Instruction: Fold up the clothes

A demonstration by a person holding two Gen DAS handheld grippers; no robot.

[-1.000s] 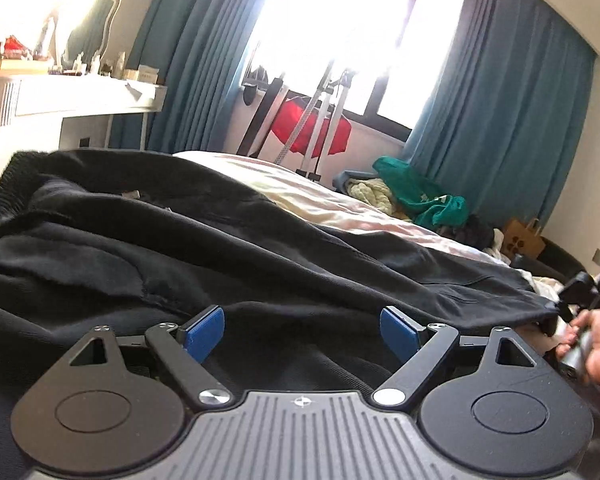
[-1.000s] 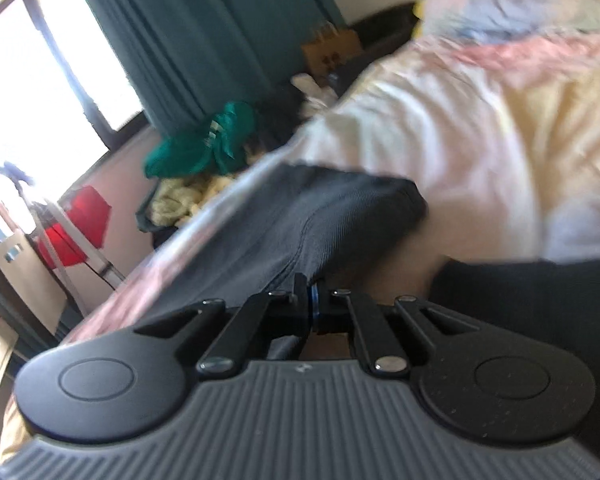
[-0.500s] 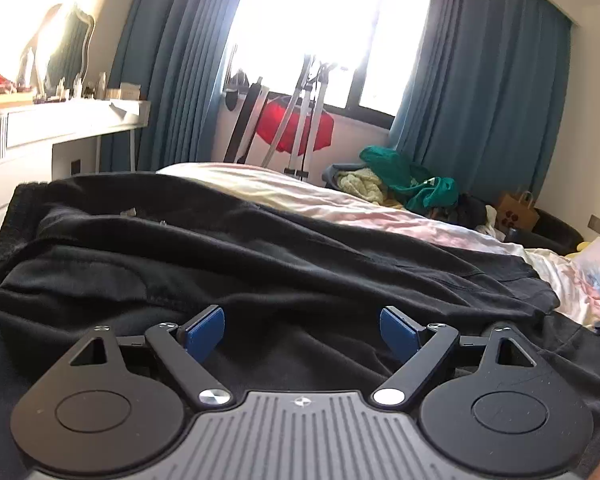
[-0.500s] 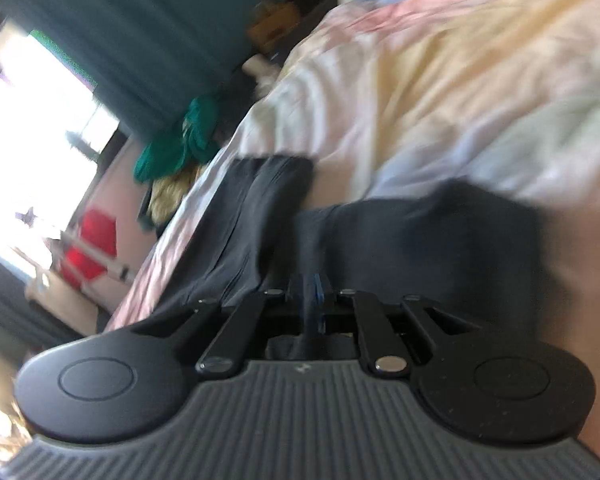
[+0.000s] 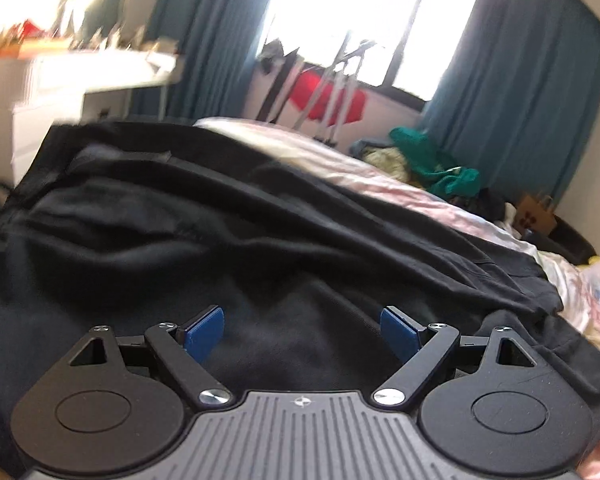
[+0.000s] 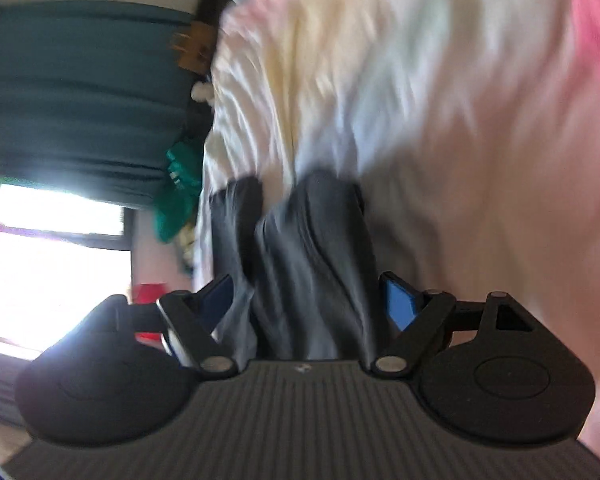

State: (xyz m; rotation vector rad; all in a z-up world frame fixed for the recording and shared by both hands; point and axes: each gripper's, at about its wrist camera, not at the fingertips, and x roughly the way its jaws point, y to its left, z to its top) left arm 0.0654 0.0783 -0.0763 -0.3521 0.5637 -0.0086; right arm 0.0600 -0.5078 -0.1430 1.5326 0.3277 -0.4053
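Observation:
Black trousers [image 5: 228, 232] lie spread across the bed, waistband at the left and legs running to the right. My left gripper [image 5: 302, 330] is open and empty, low over the middle of the garment. In the blurred right wrist view the two dark leg ends [image 6: 308, 240] lie side by side on the pale bedsheet [image 6: 440, 100]. My right gripper [image 6: 310, 300] is open with its blue pads either side of the leg cloth, holding nothing.
A white dresser [image 5: 88, 80] stands at the left. A window with teal curtains [image 5: 512, 92], a stand with a red cloth [image 5: 332, 96], a pile of green clothes [image 5: 432, 164] and a paper bag [image 5: 536, 220] lie beyond the bed.
My right gripper was shut on the trouser leg end; it has laid it beside the other leg and opened. The left gripper stayed open over the trousers and shifted slightly.

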